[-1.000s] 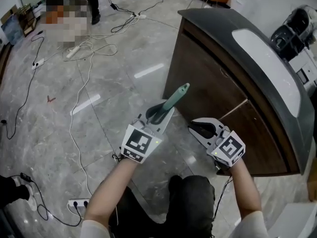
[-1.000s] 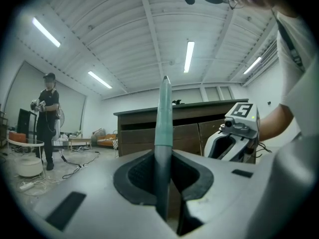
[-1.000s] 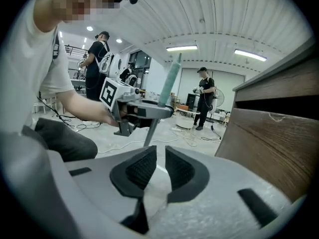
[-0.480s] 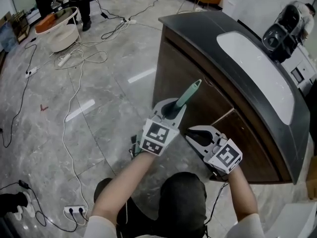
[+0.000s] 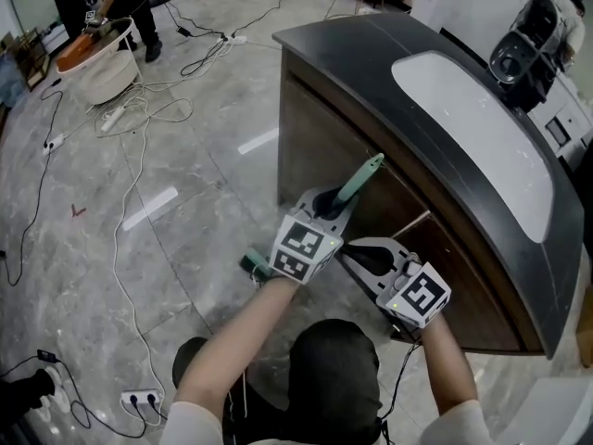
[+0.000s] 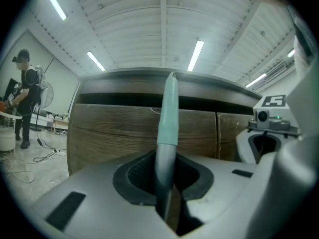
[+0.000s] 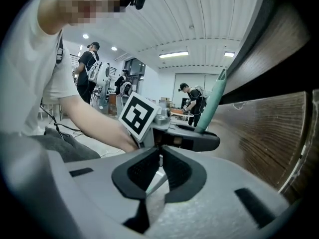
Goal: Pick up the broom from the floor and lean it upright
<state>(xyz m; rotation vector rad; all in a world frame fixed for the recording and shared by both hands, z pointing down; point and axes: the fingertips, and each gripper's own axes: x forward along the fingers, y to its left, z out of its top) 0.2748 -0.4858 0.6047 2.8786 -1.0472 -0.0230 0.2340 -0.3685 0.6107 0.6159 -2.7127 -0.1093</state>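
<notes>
"Teal at the top end, was it? Where did you have the broom (image 5: 361,171)?"

"Upright, near enough. The left gripper (image 5: 324,207) was clenched on the grey shaft (image 6: 161,176) just below that teal sleeve. I had taken it high so that the green broom head (image 5: 254,264) hung low by the marble floor (image 5: 185,239) and the top tilted toward the wood-fronted counter (image 5: 306,146)."

"And your other hand?"

"The right gripper (image 5: 359,250) sat just beside the left one, on the counter side. Its jaws had just been closing and stood almost together on nothing; the shaft was not between them. I judged it was kept close as a spare, in case the handle slipped sideways."

"Was the broom leaning yet?"

"I could not tell. The tip was near the panel, but contact was not clear from any view. To my mind, the top needed easing against the wood before I let go."
</notes>
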